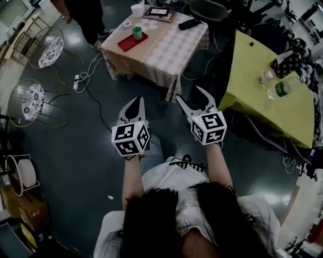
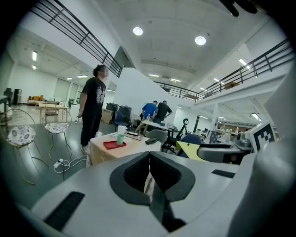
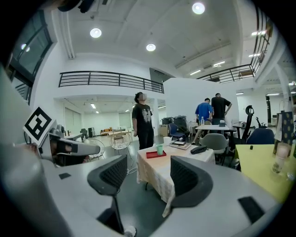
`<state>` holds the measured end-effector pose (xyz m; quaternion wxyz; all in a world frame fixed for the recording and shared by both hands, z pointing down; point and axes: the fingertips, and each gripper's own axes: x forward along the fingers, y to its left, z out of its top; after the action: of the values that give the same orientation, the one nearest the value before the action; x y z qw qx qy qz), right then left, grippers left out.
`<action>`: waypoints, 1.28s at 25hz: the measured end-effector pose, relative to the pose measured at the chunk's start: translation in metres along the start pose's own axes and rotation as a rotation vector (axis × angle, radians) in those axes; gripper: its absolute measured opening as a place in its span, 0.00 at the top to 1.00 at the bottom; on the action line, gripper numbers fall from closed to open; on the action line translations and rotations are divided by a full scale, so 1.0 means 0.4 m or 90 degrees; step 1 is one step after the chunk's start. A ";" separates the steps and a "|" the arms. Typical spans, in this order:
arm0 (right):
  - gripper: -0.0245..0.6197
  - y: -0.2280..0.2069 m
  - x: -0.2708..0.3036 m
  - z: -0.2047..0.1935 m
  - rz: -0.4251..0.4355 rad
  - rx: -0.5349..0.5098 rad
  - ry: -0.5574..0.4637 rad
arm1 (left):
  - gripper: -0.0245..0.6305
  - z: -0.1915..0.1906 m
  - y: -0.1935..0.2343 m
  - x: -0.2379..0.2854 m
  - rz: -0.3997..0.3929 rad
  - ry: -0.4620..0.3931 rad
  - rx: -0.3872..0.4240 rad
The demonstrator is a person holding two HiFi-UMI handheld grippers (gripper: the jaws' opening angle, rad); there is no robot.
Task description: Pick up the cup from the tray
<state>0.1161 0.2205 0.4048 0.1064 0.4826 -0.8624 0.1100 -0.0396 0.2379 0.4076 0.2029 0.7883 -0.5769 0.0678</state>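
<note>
A green cup (image 1: pixel 137 33) stands upright on a red tray (image 1: pixel 126 44) at the far left corner of a table with a checked cloth (image 1: pixel 166 48). Both grippers hover over the dark floor, well short of the table. My left gripper (image 1: pixel 134 102) is shut with nothing in it. My right gripper (image 1: pixel 192 95) is open and empty. In the left gripper view, the cup (image 2: pixel 120 139) and tray (image 2: pixel 113 145) show far ahead above the closed gripper (image 2: pixel 149 159). In the right gripper view, the cup (image 3: pixel 159 149) and tray (image 3: pixel 155 154) sit between the spread fingers (image 3: pixel 113 173).
A white cup (image 1: pixel 137 10), a tablet (image 1: pixel 159 13) and a black object (image 1: pixel 189 23) share the table. A person (image 1: pixel 86 15) stands by its far left corner. A yellow-green table (image 1: pixel 272 106) with bottles is at right. Wire chairs (image 1: pixel 48 48) and cables (image 1: pixel 86 75) lie left.
</note>
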 end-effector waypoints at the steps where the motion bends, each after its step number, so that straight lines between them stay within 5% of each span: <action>1: 0.53 -0.005 0.013 0.005 -0.001 -0.003 0.001 | 0.95 0.009 0.005 0.014 -0.002 -0.001 0.001; 32: 0.50 0.006 0.487 0.159 -0.035 -0.028 0.017 | 0.95 0.218 0.328 0.317 -0.049 0.020 0.025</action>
<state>0.0095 0.0456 0.4005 0.1319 0.5019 -0.8496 0.0944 -0.1325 0.0582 0.4032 0.1992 0.8126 -0.5414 0.0835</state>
